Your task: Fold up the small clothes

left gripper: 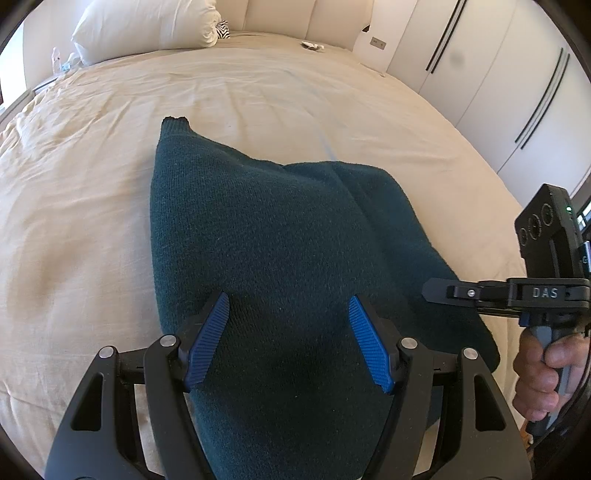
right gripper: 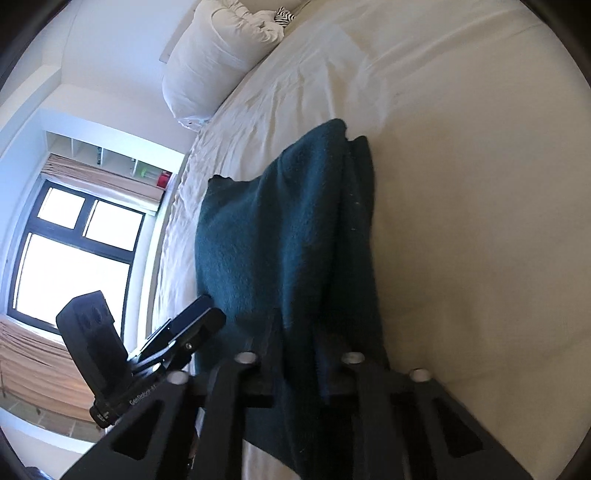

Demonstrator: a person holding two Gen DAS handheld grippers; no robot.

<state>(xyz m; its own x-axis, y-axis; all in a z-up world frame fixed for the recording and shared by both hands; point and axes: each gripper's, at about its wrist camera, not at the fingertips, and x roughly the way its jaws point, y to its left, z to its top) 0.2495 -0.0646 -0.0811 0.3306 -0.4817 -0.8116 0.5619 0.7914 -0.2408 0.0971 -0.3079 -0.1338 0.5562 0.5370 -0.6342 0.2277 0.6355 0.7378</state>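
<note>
One dark green sweater point(left gripper: 266, 236) lies on the cream bed point(left gripper: 92, 192), and there are two grippers. The left gripper point(left gripper: 289, 334) hangs over the sweater with its two blue pads point(left gripper: 207, 339) spread wide, pinching nothing, while the right gripper point(right gripper: 299, 354) is clamped on the sweater's edge (the cloth hides its pads). One white pillow point(right gripper: 218, 59) sits far back; only the right view shows the window point(right gripper: 70, 254), only the left the wardrobe doors point(left gripper: 491, 77).

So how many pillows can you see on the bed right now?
1. The white pillow sits at the head of the bed, far left corner, beyond the dark green sweater. More could be hidden out of frame.
</note>
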